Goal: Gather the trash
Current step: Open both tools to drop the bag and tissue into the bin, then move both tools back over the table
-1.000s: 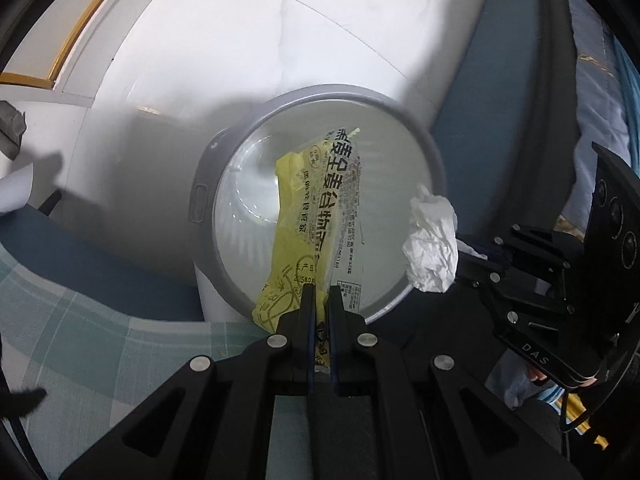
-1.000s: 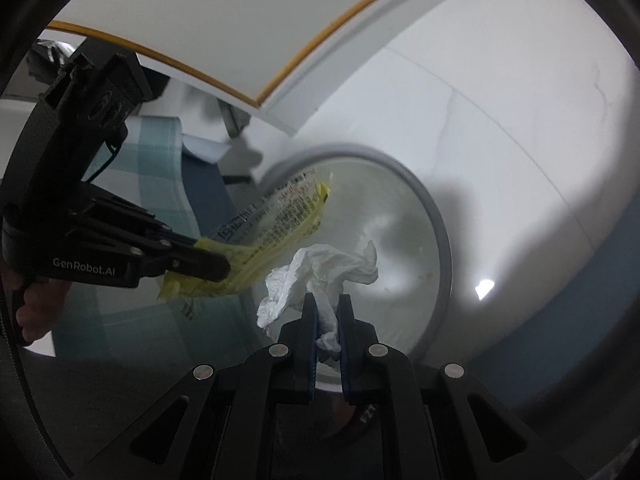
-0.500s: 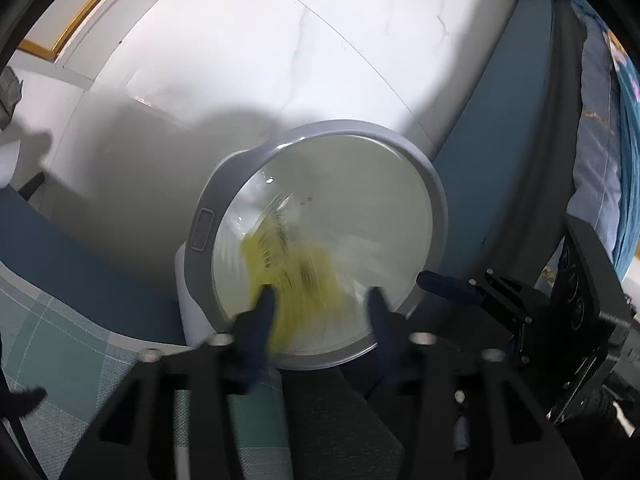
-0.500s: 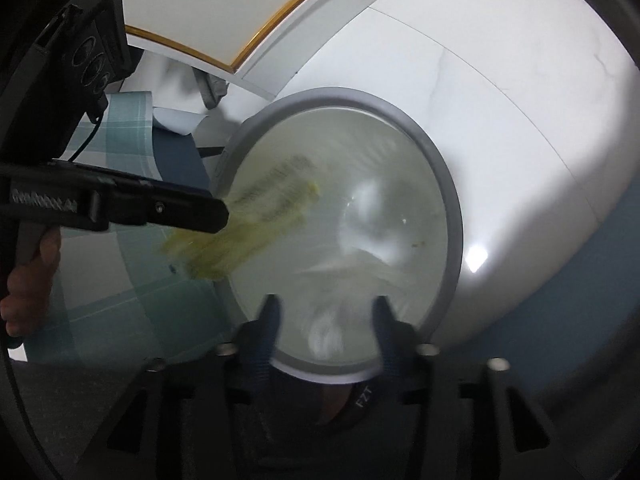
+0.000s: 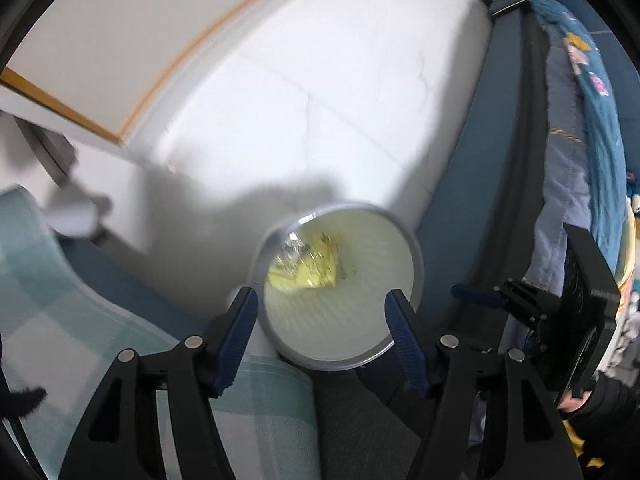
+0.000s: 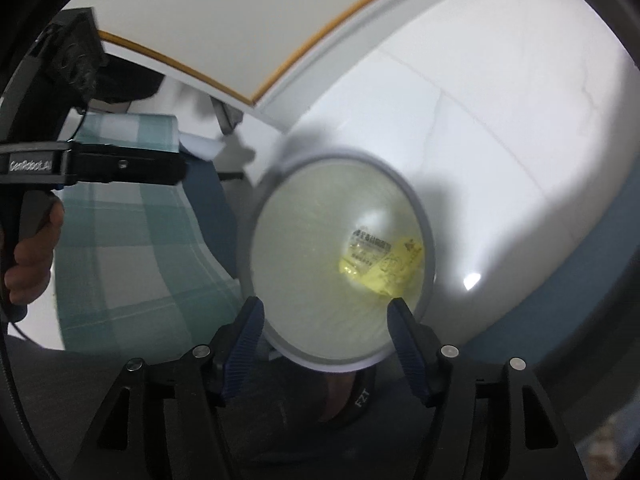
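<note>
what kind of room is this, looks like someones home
Most likely a bedroom in a home: patterned blue bedding hangs along one side, a checked green cloth lies on the other, and a small round waste bin holding a yellow wrapper stands on pale floor tiles.

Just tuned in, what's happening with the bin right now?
Both tongs are open and empty above the round grey-rimmed trash bin. The left tongs and right tongs each frame the bin's mouth between their blue-padded fingers. A yellow wrapper lies at the bottom of the bin, inside the liner. No tissue can be made out in the bin in these blurry views. Nothing is being gripped at this moment.
</note>
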`<state>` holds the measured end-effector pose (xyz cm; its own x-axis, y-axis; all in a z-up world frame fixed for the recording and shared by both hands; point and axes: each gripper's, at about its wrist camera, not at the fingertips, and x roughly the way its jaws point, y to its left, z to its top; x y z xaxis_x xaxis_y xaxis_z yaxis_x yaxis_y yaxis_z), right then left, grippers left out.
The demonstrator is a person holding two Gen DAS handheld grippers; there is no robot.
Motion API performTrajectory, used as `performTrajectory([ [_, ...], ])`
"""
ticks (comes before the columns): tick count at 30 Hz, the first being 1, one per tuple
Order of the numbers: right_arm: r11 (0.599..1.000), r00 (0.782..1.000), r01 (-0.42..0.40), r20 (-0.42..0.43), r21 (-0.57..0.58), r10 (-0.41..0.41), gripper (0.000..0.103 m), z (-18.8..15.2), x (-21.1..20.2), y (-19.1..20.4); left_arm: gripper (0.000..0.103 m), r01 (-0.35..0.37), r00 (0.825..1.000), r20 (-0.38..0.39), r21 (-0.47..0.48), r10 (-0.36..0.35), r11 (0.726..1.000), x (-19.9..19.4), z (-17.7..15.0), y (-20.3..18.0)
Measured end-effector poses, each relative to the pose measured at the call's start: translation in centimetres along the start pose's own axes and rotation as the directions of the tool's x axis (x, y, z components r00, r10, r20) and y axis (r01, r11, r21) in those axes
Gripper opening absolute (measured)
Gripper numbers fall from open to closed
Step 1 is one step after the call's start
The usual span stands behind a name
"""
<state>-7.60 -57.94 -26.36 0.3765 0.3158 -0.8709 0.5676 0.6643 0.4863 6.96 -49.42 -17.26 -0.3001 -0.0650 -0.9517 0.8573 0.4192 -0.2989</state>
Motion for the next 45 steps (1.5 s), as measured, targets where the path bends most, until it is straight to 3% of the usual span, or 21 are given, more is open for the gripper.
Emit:
performTrajectory([
  [4, 0.999, 0.996, 0.008, 0.084, -0.037, -0.005, 0.065, 0.4, -3.5, 1.6, 0.067, -0.096, 0.989, 0.119, 0.027, 0.092, 0.995, -4.0, -2.0, -0.9],
  [6, 0.997, 0.991, 0.015, 0.134, -0.074, -0.005, 0.069, 0.4, -5.5, 2.7, 0.067, -0.163, 0.967, 0.202, 0.027, 0.154, 0.986, -6.4, -3.2, -0.5],
  [10, 0.984, 0.968, 0.01, 0.25, -0.179, 0.035, 0.071, 0.4, -9.8, 6.5, 0.067, -0.233, 0.905, 0.352, -0.056, 0.237, 0.971, -11.0, -7.0, 0.3],
  [13, 0.972, 0.934, 0.01, 0.35, -0.237, 0.076, 0.075, 0.1, -13.2, 9.6, 0.067, -0.249, 0.841, 0.456, -0.153, 0.292, 0.956, -14.4, -9.7, 1.0],
  [16, 0.951, 0.889, 0.015, 0.439, -0.309, 0.129, 0.08, -1.0, -16.7, 12.8, 0.068, -0.254, 0.759, 0.544, -0.259, 0.358, 0.932, -17.3, -12.9, 2.2],
  [19, 0.925, 0.845, 0.02, 0.501, -0.379, 0.187, 0.083, -2.1, -19.1, 16.1, 0.073, -0.202, 0.651, 0.63, -0.394, 0.423, 0.897, -19.7, -17.4, 3.4],
  [20, 0.913, 0.826, 0.017, 0.52, -0.409, 0.217, 0.087, -2.6, -19.9, 17.3, 0.077, -0.179, 0.623, 0.646, -0.43, 0.44, 0.885, -20.4, -18.8, 3.8],
  [23, 0.869, 0.767, 0.008, 0.561, -0.494, 0.311, 0.096, -4.5, -22.1, 20.9, 0.079, -0.145, 0.51, 0.677, -0.54, 0.531, 0.829, -22.4, -23.8, 5.2],
  [25, 0.835, 0.739, 0.011, 0.566, -0.551, 0.364, 0.097, -5.8, -23.0, 23.1, 0.079, -0.143, 0.455, 0.678, -0.584, 0.577, 0.799, -23.3, -25.8, 5.3],
  [27, 0.801, 0.721, 0.018, 0.563, -0.598, 0.404, 0.099, -7.0, -23.3, 25.1, 0.08, -0.129, 0.379, 0.677, -0.636, 0.631, 0.761, -24.0, -28.7, 5.6],
  [28, 0.784, 0.711, 0.021, 0.56, -0.621, 0.424, 0.1, -7.7, -23.4, 26.2, 0.084, -0.116, 0.349, 0.676, -0.657, 0.649, 0.745, -24.4, -30.2, 5.7],
  [31, 0.744, 0.697, 0.022, 0.544, -0.668, 0.468, 0.102, -8.7, -23.3, 28.9, 0.085, -0.048, 0.28, 0.656, -0.719, 0.701, 0.693, -25.3, -33.6, 5.8],
  [36, 0.683, 0.661, -0.025, 0.501, -0.73, 0.559, 0.103, -10.9, -22.7, 32.9, 0.094, 0.02, 0.203, 0.615, -0.781, 0.762, 0.625, -24.9, -38.2, 5.9],
  [40, 0.629, 0.651, -0.012, 0.471, -0.777, 0.595, 0.103, -12.6, -21.7, 35.8, 0.102, 0.039, 0.166, 0.561, -0.826, 0.811, 0.563, -24.6, -40.4, 7.3],
  [41, 0.618, 0.655, -0.011, 0.461, -0.786, 0.598, 0.103, -12.9, -21.1, 36.6, 0.102, 0.047, 0.162, 0.551, -0.833, 0.819, 0.551, -24.5, -40.9, 7.8],
  [45, 0.592, 0.669, 0.016, 0.448, -0.806, 0.593, 0.103, -14.1, -18.8, 38.7, 0.102, 0.067, 0.185, 0.505, -0.862, 0.843, 0.502, -23.8, -42.7, 9.9],
])
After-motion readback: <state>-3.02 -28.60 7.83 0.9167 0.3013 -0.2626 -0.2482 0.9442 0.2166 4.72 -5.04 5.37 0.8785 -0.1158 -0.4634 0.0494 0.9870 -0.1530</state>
